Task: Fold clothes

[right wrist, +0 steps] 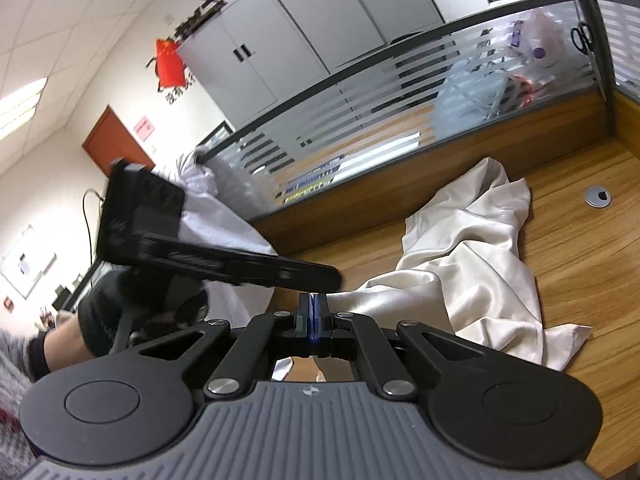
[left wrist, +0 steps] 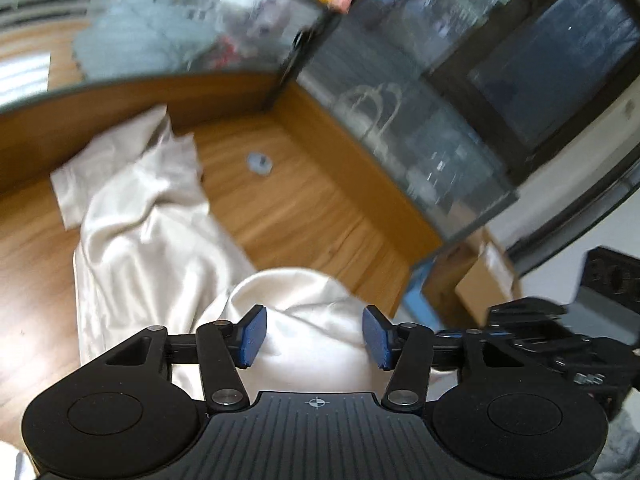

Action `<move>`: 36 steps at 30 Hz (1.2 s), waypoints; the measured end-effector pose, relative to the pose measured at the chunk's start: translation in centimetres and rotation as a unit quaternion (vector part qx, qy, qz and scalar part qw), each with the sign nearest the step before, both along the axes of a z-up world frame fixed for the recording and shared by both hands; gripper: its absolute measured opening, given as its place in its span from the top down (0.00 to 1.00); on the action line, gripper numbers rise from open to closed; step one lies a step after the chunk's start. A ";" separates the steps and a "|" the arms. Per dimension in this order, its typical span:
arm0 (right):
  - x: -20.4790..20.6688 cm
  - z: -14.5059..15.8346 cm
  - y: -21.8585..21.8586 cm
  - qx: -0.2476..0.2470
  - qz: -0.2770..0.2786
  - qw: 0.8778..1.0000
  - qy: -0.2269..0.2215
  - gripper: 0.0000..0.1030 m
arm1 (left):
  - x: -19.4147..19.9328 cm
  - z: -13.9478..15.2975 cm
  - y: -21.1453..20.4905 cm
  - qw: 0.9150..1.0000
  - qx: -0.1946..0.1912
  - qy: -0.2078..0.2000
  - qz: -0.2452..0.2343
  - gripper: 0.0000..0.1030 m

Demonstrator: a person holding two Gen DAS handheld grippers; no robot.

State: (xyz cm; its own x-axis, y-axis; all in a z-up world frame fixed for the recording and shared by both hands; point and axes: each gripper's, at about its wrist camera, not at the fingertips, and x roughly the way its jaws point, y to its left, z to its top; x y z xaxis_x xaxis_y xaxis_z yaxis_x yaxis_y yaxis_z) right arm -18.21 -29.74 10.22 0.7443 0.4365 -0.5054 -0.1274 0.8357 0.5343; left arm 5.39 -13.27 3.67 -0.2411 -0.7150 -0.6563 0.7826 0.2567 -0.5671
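Cream satin garment [right wrist: 472, 248] lies crumpled on the wooden counter [right wrist: 592, 248], running from about 1 o'clock in the right wrist view down to the centre, where a fold reaches the right gripper [right wrist: 314, 316]. Its fingers [right wrist: 308, 304] are pressed together; the fold sits right at their tips and appears to be pinched, though the contact itself is hidden. In the left wrist view the same cloth [left wrist: 152, 216] trails off toward 10 o'clock, with a raised hump just beyond the left gripper [left wrist: 315, 336]. Its blue fingers [left wrist: 252, 336] stand spread with nothing clamped (cloth lies behind the gap, not in it).

Step in hand, by judgement: lifting and straightening the garment before any fold; no neat fold is made yet. The next move calls for the left fingers to take a second edge or corner, then both to draw the cloth flat. A round grommet [right wrist: 598, 196] sits at 2 o'clock, clear of the cloth.
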 end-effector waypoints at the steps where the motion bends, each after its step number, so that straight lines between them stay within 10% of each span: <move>1: -0.1 -0.1 0.2 -0.006 0.002 1.000 0.001 1.00 | 0.1 -0.5 -0.2 1.000 0.013 0.005 -0.002 0.56; 10: -0.7 -1.1 1.1 -0.032 0.010 0.999 0.017 1.00 | -0.2 -4.2 0.8 0.996 0.069 0.054 0.001 0.61; 14: -0.5 -1.8 1.4 -0.054 0.014 0.998 0.030 1.00 | -0.3 -6.1 1.5 0.992 0.078 0.094 0.021 0.96; 36: 1.5 -2.4 3.1 -0.231 0.099 0.965 0.073 0.96 | -3.2 -4.9 3.7 0.997 0.022 0.058 0.044 0.97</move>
